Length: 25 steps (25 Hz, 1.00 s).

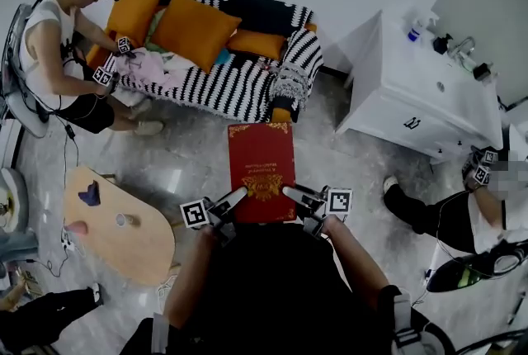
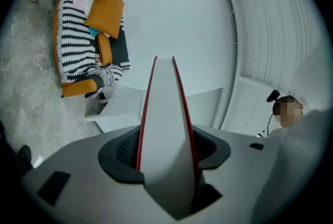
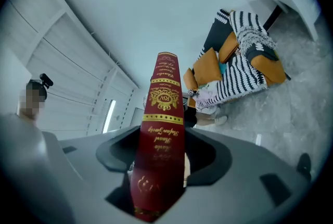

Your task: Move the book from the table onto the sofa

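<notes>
A large red book (image 1: pixel 261 168) with gold ornament hangs flat above the floor, just short of the striped sofa (image 1: pixel 223 89). My left gripper (image 1: pixel 233 199) is shut on its near left edge and my right gripper (image 1: pixel 295 194) is shut on its near right edge. In the left gripper view the white page edge of the book (image 2: pixel 166 129) runs out between the jaws, with the sofa (image 2: pixel 73 46) beyond. The right gripper view shows the gold-lettered spine of the book (image 3: pixel 161 129) clamped between the jaws, with the sofa (image 3: pixel 239 72) further off.
Orange cushions (image 1: pixel 194 30) and a pink cloth lie on the sofa, and a person (image 1: pixel 58 48) sits at its left end. A wooden table (image 1: pixel 124 229) stands at the lower left. A white cabinet (image 1: pixel 421 97) is at the right, with another person (image 1: pixel 462 213) near it.
</notes>
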{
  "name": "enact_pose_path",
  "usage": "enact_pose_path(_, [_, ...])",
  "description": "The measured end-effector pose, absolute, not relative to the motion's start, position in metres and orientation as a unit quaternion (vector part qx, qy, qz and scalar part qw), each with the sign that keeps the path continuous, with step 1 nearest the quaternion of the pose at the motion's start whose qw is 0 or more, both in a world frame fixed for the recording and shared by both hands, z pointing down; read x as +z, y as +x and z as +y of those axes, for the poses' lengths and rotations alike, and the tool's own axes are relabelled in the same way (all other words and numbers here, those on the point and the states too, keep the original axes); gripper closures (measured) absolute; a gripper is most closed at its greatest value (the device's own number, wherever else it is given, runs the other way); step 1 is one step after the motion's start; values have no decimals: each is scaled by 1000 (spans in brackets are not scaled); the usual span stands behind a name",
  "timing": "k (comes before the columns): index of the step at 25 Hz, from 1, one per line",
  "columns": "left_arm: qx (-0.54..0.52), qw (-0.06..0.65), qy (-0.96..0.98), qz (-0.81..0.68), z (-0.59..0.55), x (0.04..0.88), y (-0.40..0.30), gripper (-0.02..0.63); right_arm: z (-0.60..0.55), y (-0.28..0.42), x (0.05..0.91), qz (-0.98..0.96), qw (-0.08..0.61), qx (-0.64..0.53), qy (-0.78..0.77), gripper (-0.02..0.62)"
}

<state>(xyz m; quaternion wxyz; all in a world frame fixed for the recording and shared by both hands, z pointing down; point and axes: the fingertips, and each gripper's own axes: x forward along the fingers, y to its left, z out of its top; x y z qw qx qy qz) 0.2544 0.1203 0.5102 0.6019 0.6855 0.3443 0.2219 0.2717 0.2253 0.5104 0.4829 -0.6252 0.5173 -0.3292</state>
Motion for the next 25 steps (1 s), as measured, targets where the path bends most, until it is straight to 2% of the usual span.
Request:
enact_pose_path(8, [257,597,677,344,152,516,328,356,259,336,516,482,504,-328,-637,341])
enact_pose_path(14, [241,627,656,346,143,527,391,356,263,387,525,451,510,-329,-654,341])
enact_pose_path(25, [292,596,631,402,144,527,519,356,262,494,531,400,500,-329,-694,341])
